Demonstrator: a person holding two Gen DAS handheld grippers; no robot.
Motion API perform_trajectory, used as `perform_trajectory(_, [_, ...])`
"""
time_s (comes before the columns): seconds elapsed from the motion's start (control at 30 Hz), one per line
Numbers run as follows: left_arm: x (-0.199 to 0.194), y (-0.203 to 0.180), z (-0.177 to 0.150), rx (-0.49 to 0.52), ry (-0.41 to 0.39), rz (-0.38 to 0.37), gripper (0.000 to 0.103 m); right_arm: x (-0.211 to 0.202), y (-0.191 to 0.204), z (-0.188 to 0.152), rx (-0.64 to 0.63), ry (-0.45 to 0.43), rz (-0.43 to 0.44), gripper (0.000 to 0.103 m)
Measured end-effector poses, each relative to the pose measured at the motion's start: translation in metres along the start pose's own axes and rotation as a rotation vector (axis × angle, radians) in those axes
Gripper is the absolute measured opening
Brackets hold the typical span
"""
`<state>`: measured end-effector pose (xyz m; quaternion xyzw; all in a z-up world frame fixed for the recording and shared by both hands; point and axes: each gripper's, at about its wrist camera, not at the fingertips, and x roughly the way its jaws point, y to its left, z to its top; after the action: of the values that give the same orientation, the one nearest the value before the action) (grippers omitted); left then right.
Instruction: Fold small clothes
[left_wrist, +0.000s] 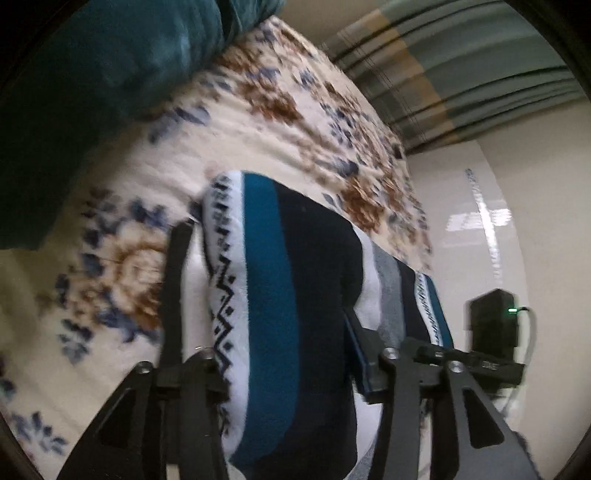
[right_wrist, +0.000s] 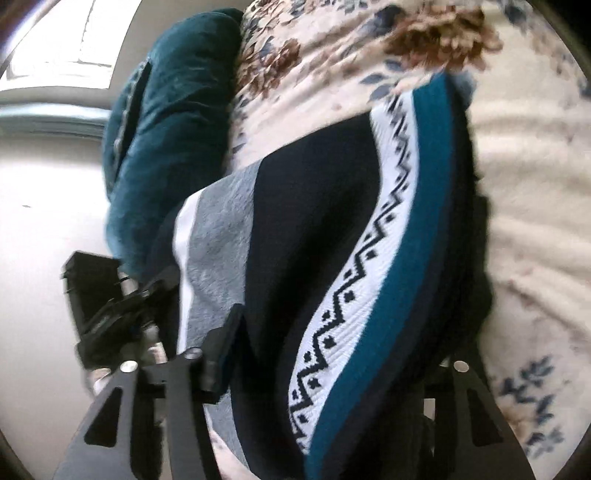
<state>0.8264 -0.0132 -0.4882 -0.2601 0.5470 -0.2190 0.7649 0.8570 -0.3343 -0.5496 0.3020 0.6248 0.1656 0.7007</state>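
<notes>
— What was seen across the left wrist view, from left to right?
— A dark teal cushion (left_wrist: 103, 66) was seen at the upper left, a floral blanket (left_wrist: 258, 110) through the middle, and a striped curtain (left_wrist: 461, 74) at the upper right. The striped knit garment (left_wrist: 280, 295) was draped at lower centre between the fingers of the left gripper (left_wrist: 269, 273), which were spread apart; whether the cloth was pinched could not be told. The other gripper's body was seen at the lower right.

— And the right wrist view?
— The cushion (right_wrist: 170, 147) was placed left, the garment (right_wrist: 332, 258) centre, the blanket (right_wrist: 535, 184) right. The right gripper (right_wrist: 354, 291) was held partly open, with cloth between the fingers; a grip could not be told.
</notes>
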Motion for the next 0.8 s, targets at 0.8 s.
perform_trajectory(0.8, [-0.149,-0.18,-0.153,0.344,-0.249,0.599,0.103,-0.186,0.127,-0.251,-0.147,-0.432,-0.781,0.103])
